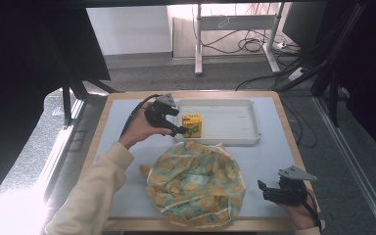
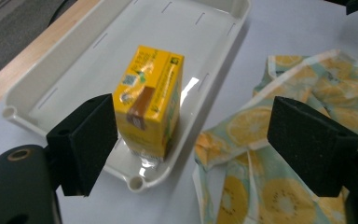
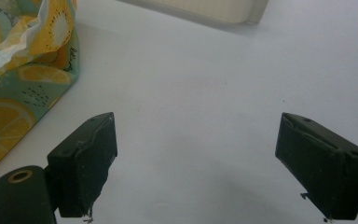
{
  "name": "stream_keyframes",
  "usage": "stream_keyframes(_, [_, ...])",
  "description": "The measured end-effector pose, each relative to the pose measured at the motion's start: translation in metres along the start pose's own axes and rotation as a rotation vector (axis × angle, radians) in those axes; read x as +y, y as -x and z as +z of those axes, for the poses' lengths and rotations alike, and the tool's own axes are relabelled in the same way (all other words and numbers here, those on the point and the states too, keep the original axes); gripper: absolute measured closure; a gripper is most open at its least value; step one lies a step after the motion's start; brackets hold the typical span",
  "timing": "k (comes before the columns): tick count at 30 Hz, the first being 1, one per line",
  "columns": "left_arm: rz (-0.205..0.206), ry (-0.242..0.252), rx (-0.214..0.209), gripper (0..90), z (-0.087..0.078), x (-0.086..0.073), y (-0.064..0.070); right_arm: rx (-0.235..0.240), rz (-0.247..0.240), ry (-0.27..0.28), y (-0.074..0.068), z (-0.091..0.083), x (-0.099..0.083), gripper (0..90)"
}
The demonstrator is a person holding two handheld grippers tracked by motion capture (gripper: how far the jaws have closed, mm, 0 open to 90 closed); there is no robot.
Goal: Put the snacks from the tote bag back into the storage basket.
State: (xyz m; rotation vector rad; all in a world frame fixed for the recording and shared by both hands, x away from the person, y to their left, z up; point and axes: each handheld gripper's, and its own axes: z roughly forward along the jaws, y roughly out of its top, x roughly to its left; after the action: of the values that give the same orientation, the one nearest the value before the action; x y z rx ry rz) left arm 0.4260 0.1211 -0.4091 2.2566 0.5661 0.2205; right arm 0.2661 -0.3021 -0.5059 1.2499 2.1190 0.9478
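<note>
A yellow drink carton [image 1: 192, 124] [image 2: 149, 102] stands upright in the front left corner of a white tray [image 1: 230, 120] [image 2: 98, 51]. My left gripper [image 1: 178, 121] [image 2: 193, 140] hovers just left of the carton, open, its jaws spread wide. The carton sits close to the left jaw, not clamped. A crumpled lemon-print cloth [image 1: 196, 183] [image 2: 242, 126] [image 3: 18, 70] lies on the mat in front of the tray. My right gripper [image 1: 264, 191] [image 3: 196, 158] rests low at the front right, open, with only bare mat between its jaws.
A pale mat [image 1: 274, 156] covers the wooden table [image 1: 284, 112]. The tray's right part holds nothing. Beyond the table are desk legs [image 1: 198, 44], floor cables [image 1: 247, 44] and dark frame posts [image 1: 66, 103] at both sides.
</note>
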Motion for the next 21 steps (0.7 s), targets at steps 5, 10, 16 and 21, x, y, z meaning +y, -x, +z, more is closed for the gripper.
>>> stream_keyframes(5, [-0.025, 0.010, 0.014, 16.9, -0.010, -0.011, 0.011, 0.004, -0.002, -0.002, -0.001, 0.001, 0.001, 12.8])
stream_keyframes(10, [-0.080, 0.036, 0.011, 18.6, -0.017, -0.027, 0.020, 0.004, -0.006, -0.002, -0.001, 0.001, 0.001, 12.8])
stream_keyframes(16, [-0.124, 0.044, 0.013, 18.6, -0.026, -0.047, 0.030, 0.007, -0.005, -0.006, -0.002, 0.002, 0.002, 12.8])
stream_keyframes(21, [-0.157, 0.071, 0.013, 18.7, -0.034, -0.062, 0.040, 0.008, -0.008, -0.005, -0.002, 0.003, 0.002, 12.8])
